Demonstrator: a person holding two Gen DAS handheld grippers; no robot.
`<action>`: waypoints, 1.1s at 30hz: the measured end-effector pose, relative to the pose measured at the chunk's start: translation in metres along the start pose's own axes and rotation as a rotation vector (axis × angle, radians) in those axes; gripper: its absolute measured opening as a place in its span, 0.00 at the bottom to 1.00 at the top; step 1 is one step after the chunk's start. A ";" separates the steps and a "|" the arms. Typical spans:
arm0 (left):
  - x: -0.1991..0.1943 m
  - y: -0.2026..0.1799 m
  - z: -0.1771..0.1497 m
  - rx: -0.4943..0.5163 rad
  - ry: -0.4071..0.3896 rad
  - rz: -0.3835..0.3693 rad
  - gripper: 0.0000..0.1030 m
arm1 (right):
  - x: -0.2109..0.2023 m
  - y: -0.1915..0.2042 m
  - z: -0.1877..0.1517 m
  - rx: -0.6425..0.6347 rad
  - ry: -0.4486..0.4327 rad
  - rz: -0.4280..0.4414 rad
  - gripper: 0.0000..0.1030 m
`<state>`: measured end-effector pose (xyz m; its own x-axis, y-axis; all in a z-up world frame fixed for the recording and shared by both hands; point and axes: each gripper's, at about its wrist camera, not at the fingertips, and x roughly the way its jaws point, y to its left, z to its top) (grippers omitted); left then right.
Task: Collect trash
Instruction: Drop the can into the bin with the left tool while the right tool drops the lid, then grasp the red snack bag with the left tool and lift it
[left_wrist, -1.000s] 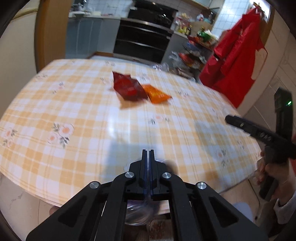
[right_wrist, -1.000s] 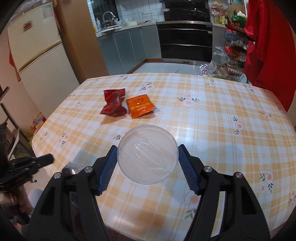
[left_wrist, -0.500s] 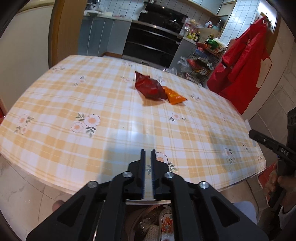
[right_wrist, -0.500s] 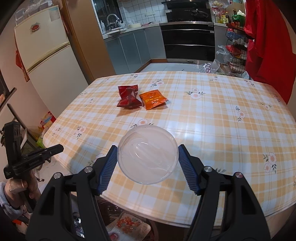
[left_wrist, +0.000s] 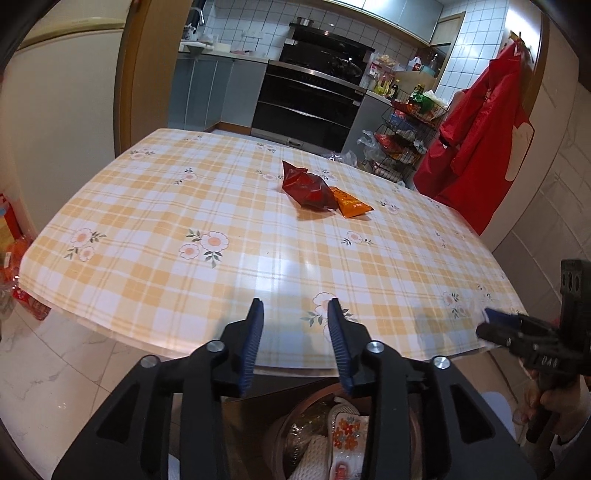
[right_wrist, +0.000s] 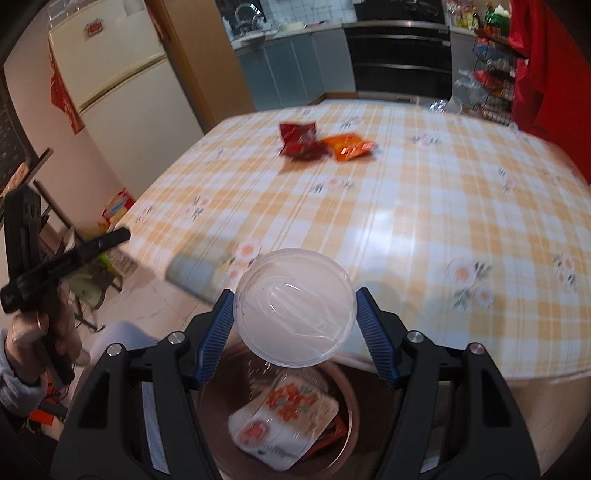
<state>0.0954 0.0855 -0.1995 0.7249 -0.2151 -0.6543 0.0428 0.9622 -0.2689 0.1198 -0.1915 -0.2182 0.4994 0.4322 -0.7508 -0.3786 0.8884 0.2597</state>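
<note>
Both my hands had drawn back over the bin (right_wrist: 343, 402); left gripper (left_wrist: 295, 343) had just opened, empty, right gripper (right_wrist: 295, 332) clamped the clear cup (right_wrist: 295, 306). Released off-centre, it could miss.

This is a home kitchen with a dining corner. A black built-in oven (left_wrist: 310, 107) sits among grey cabinets (left_wrist: 218, 92) under white wall tiles (left_wrist: 258, 26), and a sink tap (right_wrist: 243, 11) shows on the counter. A cream fridge (right_wrist: 122, 85) stands by a wooden door frame. The surface (left_wrist: 166, 229) wears a yellow checked floral cloth, a wire rack (left_wrist: 402, 136) holds groceries, and red garments (left_wrist: 480, 147) hang on the wall.
</note>
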 end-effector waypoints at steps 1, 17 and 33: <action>-0.002 0.000 -0.001 0.002 -0.002 0.002 0.37 | 0.000 0.002 -0.003 -0.002 0.007 0.003 0.65; -0.011 -0.002 -0.002 0.041 -0.036 0.049 0.73 | 0.001 0.015 -0.028 -0.002 0.069 -0.003 0.92; 0.017 -0.007 0.014 0.091 -0.006 0.071 0.87 | -0.003 -0.033 -0.003 0.064 0.022 -0.122 0.94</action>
<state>0.1169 0.0778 -0.1984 0.7323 -0.1450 -0.6653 0.0532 0.9862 -0.1565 0.1287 -0.2226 -0.2265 0.5214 0.3173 -0.7921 -0.2651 0.9426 0.2031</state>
